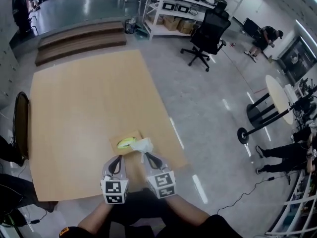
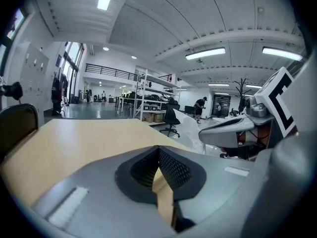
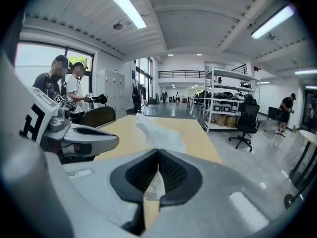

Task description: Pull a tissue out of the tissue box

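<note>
The tissue box (image 1: 124,142), tan with a yellow top opening, lies on the wooden table (image 1: 84,103) near its front edge. A white tissue (image 1: 142,145) stands up at the box's right side, and my right gripper (image 1: 147,156) is shut on it. In the right gripper view the tissue (image 3: 159,129) rises past the jaws, and a strip of it is pinched between the pads (image 3: 168,168). My left gripper (image 1: 117,158) hangs just in front of the box, shut with nothing in it; its pads (image 2: 171,166) meet at the tip. Whether the tissue is free of the box is hidden.
A dark chair (image 1: 20,123) stands at the table's left edge. The table's right edge (image 1: 171,133) runs close beside the box. On the floor beyond are a black office chair (image 1: 209,31), white shelves (image 1: 178,4) and a round table (image 1: 277,95). Two people (image 3: 64,83) stand at the left.
</note>
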Demonstrator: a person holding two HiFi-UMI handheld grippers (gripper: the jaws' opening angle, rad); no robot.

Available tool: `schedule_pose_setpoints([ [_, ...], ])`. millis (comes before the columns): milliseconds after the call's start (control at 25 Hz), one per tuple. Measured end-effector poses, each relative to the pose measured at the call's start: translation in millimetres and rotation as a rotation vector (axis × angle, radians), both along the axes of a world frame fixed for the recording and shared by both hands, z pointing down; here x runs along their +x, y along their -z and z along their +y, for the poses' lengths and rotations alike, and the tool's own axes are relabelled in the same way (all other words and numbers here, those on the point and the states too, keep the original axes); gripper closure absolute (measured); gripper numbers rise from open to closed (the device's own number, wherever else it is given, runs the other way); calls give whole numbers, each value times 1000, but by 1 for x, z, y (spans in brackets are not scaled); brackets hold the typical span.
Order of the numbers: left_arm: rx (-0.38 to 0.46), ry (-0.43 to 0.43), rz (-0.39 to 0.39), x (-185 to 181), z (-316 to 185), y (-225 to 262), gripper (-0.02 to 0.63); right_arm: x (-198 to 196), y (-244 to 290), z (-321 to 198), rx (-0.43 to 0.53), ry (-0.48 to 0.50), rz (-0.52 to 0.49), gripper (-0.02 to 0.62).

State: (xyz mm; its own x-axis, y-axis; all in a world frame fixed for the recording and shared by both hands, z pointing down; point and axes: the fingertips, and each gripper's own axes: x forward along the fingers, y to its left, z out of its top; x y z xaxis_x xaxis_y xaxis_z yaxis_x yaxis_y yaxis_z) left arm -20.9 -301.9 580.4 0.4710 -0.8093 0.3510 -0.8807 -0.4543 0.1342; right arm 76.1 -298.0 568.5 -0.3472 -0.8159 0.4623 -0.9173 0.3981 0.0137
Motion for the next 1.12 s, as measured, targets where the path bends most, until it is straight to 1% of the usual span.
schedule_pose_setpoints([
  [160,-17,45,8,24,30,-4,588,26,-5,25,11,23,-44,597],
  [320,-35,110,-5,29,56,-7,588,36,-8,44,27,69,-92,597],
  [520,-80,186,-31,21,104,-17,588,39,-21,69,10,126,-127,597],
  [680,-86,256,-52,5,122,-15,588,32,-22,82,3,161,-155,597],
  [760,-80,264,-60,3,127,-13,588,29,-23,89,4,175,-163,597],
  [880,-67,253,-65,4,131,-7,588,23,-21,94,10,183,-171,597],
  [1120,-39,209,-76,0,138,2,588,10,-10,96,37,163,-174,597],
])
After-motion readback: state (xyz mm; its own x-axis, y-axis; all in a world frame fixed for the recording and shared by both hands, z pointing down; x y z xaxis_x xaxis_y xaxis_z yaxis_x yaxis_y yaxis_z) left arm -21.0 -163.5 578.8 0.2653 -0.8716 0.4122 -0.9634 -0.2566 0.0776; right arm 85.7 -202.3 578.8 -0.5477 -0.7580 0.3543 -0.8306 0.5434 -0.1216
